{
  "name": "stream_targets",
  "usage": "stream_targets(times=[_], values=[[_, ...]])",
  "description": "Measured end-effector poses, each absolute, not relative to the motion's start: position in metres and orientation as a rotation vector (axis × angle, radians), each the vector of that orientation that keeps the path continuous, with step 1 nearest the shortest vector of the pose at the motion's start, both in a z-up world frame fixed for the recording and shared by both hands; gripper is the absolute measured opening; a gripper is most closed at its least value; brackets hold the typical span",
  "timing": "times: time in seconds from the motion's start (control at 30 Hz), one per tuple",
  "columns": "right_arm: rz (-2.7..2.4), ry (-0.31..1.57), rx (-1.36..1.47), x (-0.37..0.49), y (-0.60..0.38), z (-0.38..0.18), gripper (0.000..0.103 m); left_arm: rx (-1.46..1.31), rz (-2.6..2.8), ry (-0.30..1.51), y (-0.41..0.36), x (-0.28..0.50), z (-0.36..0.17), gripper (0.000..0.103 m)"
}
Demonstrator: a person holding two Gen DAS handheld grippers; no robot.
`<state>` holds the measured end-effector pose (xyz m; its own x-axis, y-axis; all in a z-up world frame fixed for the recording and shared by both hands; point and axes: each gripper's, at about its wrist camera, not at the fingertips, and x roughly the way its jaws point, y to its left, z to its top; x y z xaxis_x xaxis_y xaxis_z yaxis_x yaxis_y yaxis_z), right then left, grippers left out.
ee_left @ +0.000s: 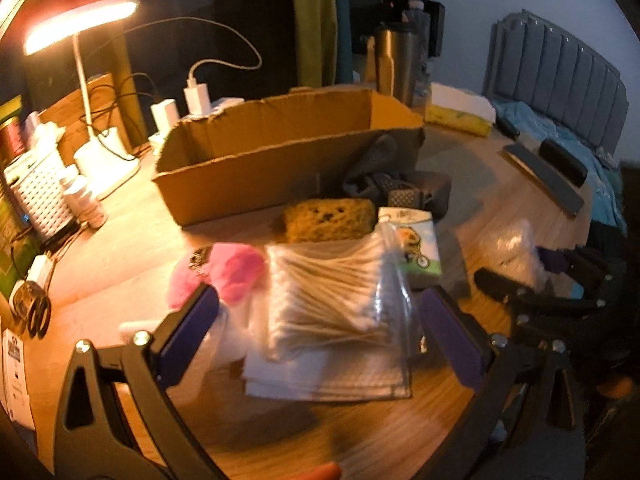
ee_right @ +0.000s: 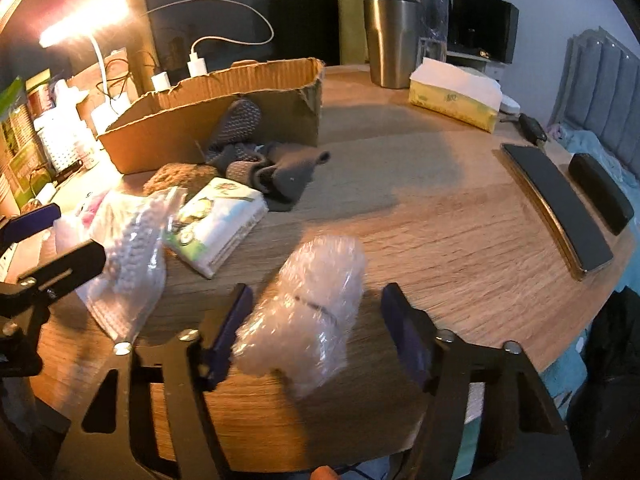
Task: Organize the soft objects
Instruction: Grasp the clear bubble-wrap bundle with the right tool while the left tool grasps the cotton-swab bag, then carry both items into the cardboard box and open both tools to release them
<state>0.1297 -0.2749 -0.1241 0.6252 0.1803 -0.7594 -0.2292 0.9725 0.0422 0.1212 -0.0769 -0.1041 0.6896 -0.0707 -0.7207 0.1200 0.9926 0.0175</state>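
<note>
Cotton swabs [ee_left: 332, 296] are blurred between the released left gripper [ee_left: 320, 328]. Bubble wrap [ee_right: 308, 312] is flanked by the released right gripper [ee_right: 320, 332]; socks [ee_right: 260, 160] partly hide the cardboard box [ee_right: 180, 120].

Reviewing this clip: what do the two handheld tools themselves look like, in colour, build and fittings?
Both match: the left tool and right tool have matte black angular frames with triangular cut-outs, silver screw heads at the joints, and flat dark purple-blue pads lining the fingers' inner faces. No cables, markings or sleeves are visible; only a fingertip shows at each frame's bottom edge.
</note>
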Motion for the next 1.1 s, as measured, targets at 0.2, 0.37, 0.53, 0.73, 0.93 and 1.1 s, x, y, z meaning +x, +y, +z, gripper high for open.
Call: stream_targets(times=[0.2,0.37,0.53,0.73,0.93,1.1], values=[[0.251,0.862,-0.041,0.141,-0.286,-0.122,0.050,0.144,-0.106,0.848,-0.092,0.137,-0.117,0.102],[0.265,0.851,-0.040,0.143,-0.288,-0.121,0.049,0.236,-0.118,0.860,-0.104,0.139,-0.126,0.088],[0.277,0.842,-0.035,0.145,-0.289,-0.121,0.049,0.288,-0.129,0.845,-0.111,0.132,-0.127,0.075],[0.284,0.817,-0.040,0.141,-0.287,-0.115,0.049,0.237,-0.170,0.849,-0.107,0.128,-0.123,0.073],[0.278,0.782,-0.037,0.138,-0.288,-0.102,0.049,0.191,-0.195,0.805,-0.103,0.121,-0.103,0.073],[0.285,0.751,-0.047,0.137,-0.284,-0.090,0.049,0.156,-0.194,0.757,-0.096,0.119,-0.083,0.073]])
